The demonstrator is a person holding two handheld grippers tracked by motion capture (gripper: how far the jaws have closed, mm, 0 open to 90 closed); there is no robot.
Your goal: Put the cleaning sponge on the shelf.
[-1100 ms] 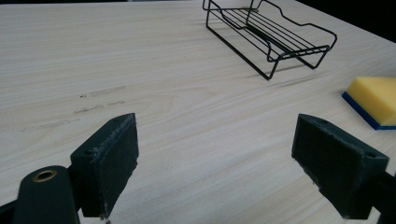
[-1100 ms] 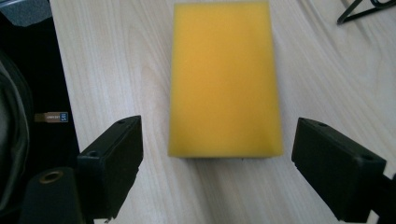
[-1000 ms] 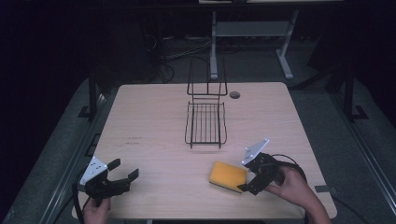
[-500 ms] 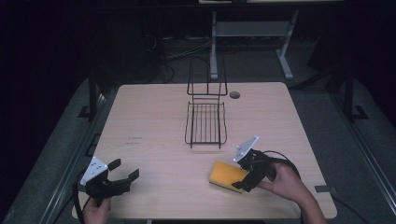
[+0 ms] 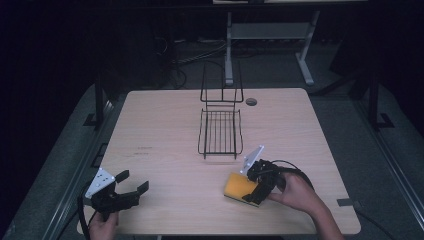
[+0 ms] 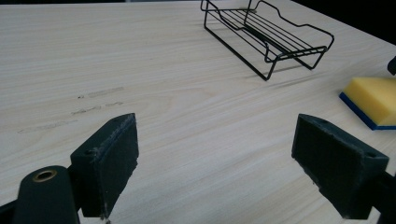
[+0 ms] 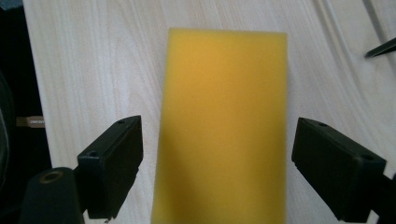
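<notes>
Hovering at the lower right of the high view, right gripper (image 5: 256, 186) over the near edge of the yellow sponge (image 5: 239, 186), jaws spread wide and closed on nothing; held by a hand (image 5: 295, 195) coming in from the bottom edge, cable looping just behind. Straddling the sponge (image 7: 223, 126) in the right gripper view, one black jaw at lower left and one at lower right of the frame, each with a strip of bare table between pad and foam, so not yet touching either side. Lying flat on the wooden table (image 5: 160, 125), sponge yellow side up, blue scouring layer showing along its lower edge (image 6: 373, 95) at the right edge of the left gripper view. Waiting at the lower left of the high view, left gripper (image 5: 131, 186), jaws likewise released and parted, grasping nothing, pointed across bare wood toward the middle of the table, well apart from the sponge. Standing farther up, at the centre of the high view, black wire rack (image 5: 220, 131), upright back panel on its far side, empty; seen again at the upper right of the left gripper view (image 6: 268, 32). Sitting beyond the rack toward the far edge, small round cable hole (image 5: 251, 101)
</notes>
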